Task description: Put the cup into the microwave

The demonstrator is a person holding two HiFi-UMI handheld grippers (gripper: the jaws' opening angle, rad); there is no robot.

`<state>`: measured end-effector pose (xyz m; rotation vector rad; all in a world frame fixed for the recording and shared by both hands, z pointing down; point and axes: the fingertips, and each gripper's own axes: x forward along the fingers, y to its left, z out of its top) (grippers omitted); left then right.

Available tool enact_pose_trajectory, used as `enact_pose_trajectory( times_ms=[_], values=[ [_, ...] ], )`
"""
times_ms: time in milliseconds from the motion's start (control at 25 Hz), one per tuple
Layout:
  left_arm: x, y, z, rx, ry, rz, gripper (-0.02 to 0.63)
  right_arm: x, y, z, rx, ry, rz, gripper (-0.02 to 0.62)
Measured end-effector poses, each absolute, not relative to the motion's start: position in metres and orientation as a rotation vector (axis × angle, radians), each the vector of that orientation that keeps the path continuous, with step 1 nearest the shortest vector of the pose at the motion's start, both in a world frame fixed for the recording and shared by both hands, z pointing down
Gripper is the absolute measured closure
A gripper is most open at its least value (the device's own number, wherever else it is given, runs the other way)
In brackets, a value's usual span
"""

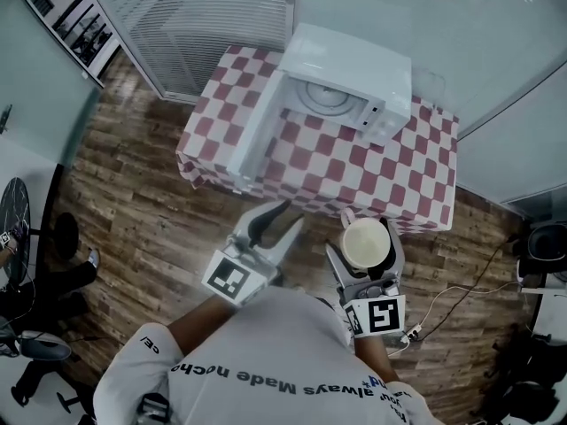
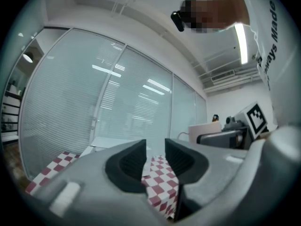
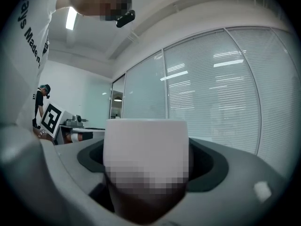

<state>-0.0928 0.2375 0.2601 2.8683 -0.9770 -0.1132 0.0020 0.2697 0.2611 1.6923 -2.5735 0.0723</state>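
Observation:
A white cup (image 1: 365, 243) stands upright between the jaws of my right gripper (image 1: 366, 237), which is shut on it. In the right gripper view the cup (image 3: 146, 142) fills the space between the dark pads (image 3: 209, 166). The white microwave (image 1: 354, 82) sits on the red-and-white checkered table (image 1: 390, 180), beyond both grippers; its door (image 1: 257, 135) hangs open to the left and the round turntable (image 1: 326, 98) shows inside. My left gripper (image 1: 282, 221) is held beside the right one, short of the table. Its jaws (image 2: 155, 159) stand slightly apart with nothing between them.
The table stands against a glass wall with blinds (image 1: 204, 16). A power strip and cables (image 1: 413, 333) lie on the wooden floor at the right, near dark equipment (image 1: 542, 246). A dark chair (image 1: 18, 224) is at the far left.

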Motion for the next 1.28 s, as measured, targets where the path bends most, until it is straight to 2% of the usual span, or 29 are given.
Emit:
enact_pose_trajectory(
  times_ms=[600,1280],
  values=[
    [-0.132,0.169,0.263,2.874,-0.881,-0.124,0.492,-0.045,0.203,0.265,1.748,-2.533,0.111,0.126],
    [-0.091,0.124,0.266,2.864,-0.869,-0.127,0.495,-0.005,0.159,0.272,1.771,-2.514,0.122,0.126]
  ],
)
